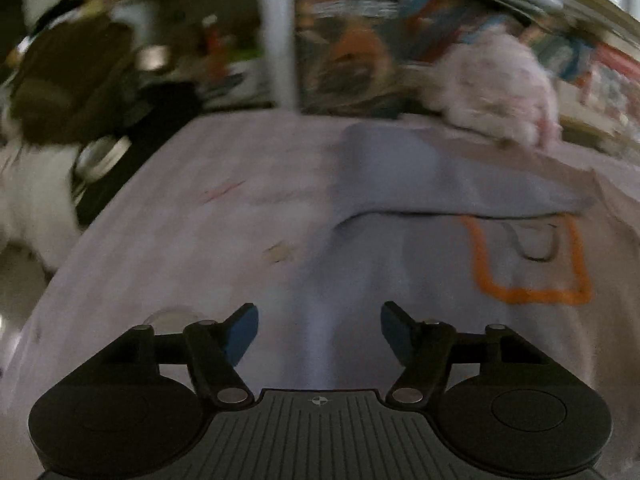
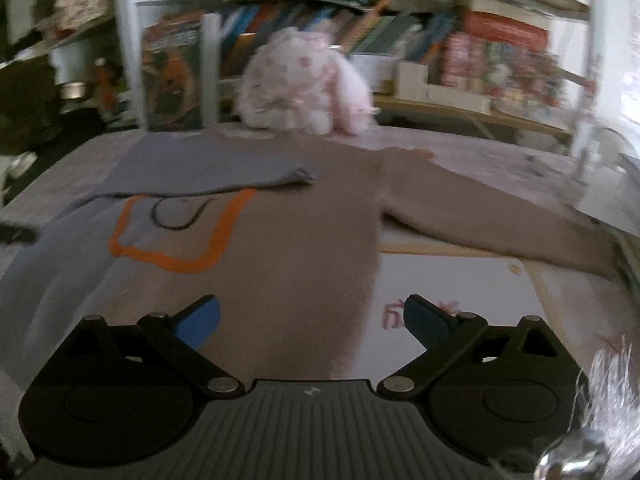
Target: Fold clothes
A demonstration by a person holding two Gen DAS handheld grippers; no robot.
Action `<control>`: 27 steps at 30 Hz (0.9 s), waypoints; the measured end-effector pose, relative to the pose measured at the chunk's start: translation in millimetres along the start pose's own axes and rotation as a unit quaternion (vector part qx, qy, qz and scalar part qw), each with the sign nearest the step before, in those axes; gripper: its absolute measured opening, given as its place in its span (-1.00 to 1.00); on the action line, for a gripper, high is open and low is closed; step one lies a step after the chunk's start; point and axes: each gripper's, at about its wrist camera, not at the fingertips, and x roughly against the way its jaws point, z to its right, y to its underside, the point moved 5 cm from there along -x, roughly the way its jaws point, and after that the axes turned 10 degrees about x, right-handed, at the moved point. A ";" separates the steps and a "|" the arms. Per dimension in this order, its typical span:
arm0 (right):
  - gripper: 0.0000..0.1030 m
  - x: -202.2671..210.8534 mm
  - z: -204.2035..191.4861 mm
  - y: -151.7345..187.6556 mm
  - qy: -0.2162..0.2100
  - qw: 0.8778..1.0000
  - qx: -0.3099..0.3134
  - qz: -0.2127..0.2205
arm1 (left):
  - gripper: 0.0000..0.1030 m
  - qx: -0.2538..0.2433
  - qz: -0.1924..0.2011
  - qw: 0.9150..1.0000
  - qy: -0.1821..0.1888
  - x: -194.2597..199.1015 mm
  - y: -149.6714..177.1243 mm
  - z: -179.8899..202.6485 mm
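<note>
A two-tone sweater point(image 2: 304, 240) lies flat on the table, grey-blue on its left half and tan on its right, with an orange square outline point(image 2: 180, 236) on the chest. Its grey left sleeve point(image 2: 208, 172) is folded across the top of the body; the tan right sleeve point(image 2: 500, 224) stretches out to the right. My right gripper point(image 2: 312, 320) hovers open over the sweater's lower tan part near its right edge, nothing between its fingers. My left gripper point(image 1: 320, 332) stands open above the sweater's point(image 1: 400, 264) grey lower left side, holding nothing. The left wrist view is blurred.
A pink-and-white plush rabbit point(image 2: 308, 84) sits at the table's far edge behind the collar. Bookshelves point(image 2: 400, 32) packed with books and boxes rise behind it. A white post point(image 1: 278, 32) stands at the back. The pale tablecloth point(image 1: 180, 220) shows left of the sweater.
</note>
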 end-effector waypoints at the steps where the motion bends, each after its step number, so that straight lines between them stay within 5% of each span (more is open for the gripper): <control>1: 0.80 1.4 -0.2 2.1 0.009 1.000 -0.007 -0.007 | 0.31 0.015 -0.002 1.000 0.002 -1.5 0.5 -7.5; 5: 0.58 6.4 -4.5 16.7 0.033 0.998 -0.032 -0.050 | 0.31 0.043 -0.025 0.998 0.026 -14.0 3.1 -18.2; 11: -0.14 15.5 -14.7 36.4 0.048 0.992 -0.076 -0.093 | -0.34 0.094 -0.070 0.990 0.084 -27.6 4.2 -31.5; 12: -0.21 16.7 -15.5 38.9 0.052 0.990 -0.086 -0.097 | -0.70 0.109 -0.078 0.986 0.096 -28.1 5.2 -34.4; 14: -0.45 19.3 -16.6 41.6 0.047 0.988 -0.107 -0.098 | -0.91 0.137 -0.093 0.979 0.119 -28.8 7.0 -40.1; 18: -0.77 16.9 -24.7 37.4 0.040 0.988 -0.111 -0.097 | -0.91 0.128 -0.074 0.982 0.120 -21.7 8.9 -46.0; 27: -0.78 0.3 -52.7 18.8 0.022 0.994 -0.065 -0.087 | -0.88 0.095 -0.060 0.990 0.085 -27.8 0.8 -68.2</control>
